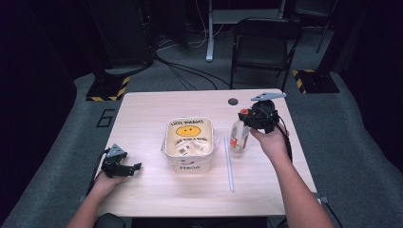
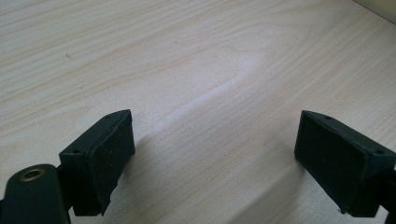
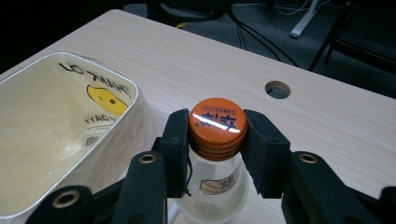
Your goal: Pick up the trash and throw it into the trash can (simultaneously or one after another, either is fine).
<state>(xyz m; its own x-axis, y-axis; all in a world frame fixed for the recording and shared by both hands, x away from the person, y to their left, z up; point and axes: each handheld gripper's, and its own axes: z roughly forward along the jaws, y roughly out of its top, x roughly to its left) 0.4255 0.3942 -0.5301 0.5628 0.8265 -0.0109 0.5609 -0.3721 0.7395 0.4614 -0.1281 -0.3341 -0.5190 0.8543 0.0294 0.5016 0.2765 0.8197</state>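
A clear plastic bottle (image 1: 239,136) with an orange cap (image 3: 218,122) stands upright on the wooden table (image 1: 142,114), right of a white bin. My right gripper (image 3: 215,140) is shut on the bottle's cap, one black pad pressed to each side of it; the same gripper (image 1: 252,116) sits over the bottle top in the high view. My left gripper (image 1: 124,167) rests low at the table's front left, jaws wide apart, with nothing between its pads (image 2: 109,154) but bare wood.
A white bin (image 1: 188,144) lined with a smiley-face plastic bag stands mid-table. A white straw (image 1: 229,164) lies right of it. A round cable hole (image 1: 233,101) sits near the far edge. A black folding chair (image 1: 263,45) stands beyond the table.
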